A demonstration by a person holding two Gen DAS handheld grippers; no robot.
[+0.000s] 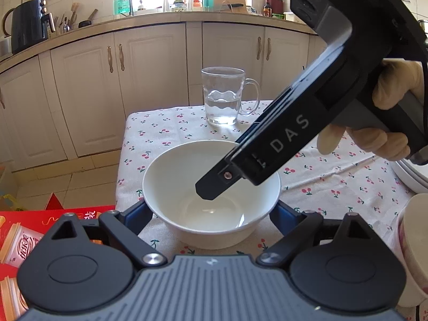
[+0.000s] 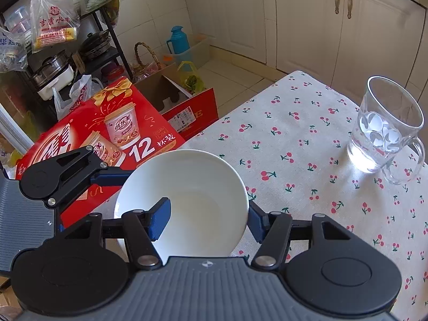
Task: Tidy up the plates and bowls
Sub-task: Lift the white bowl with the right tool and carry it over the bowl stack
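Item: white bowl (image 2: 184, 200), glazed ceramic by its look, empty, standing near the edge of a table (image 2: 307, 139) covered by a cherry-print cloth.

Handling, as judged: rigid, smooth and probably slippery under the pads; breakable if dropped or knocked against other crockery; moderate weight. A hold across the rim wall, one pad inside and one outside, is judged the soundest purchase.

Right gripper (image 2: 208, 220): the jaws are closed on the bowl's near-right wall, one blue pad being seen inside the bowl and the other against its outer side.

Left gripper (image 1: 211, 215): the jaws are set wide, one finger on either side of the bowl at its near half. Whether the pads touch its wall cannot be told.

Further off: a glass mug (image 2: 388, 131) holding some water is placed well apart from the bowl, towards the far side of the cloth. A red carton (image 2: 107, 131) is noted beside the table. A gloved hand (image 1: 385, 112) is seen on the right gripper's handle.
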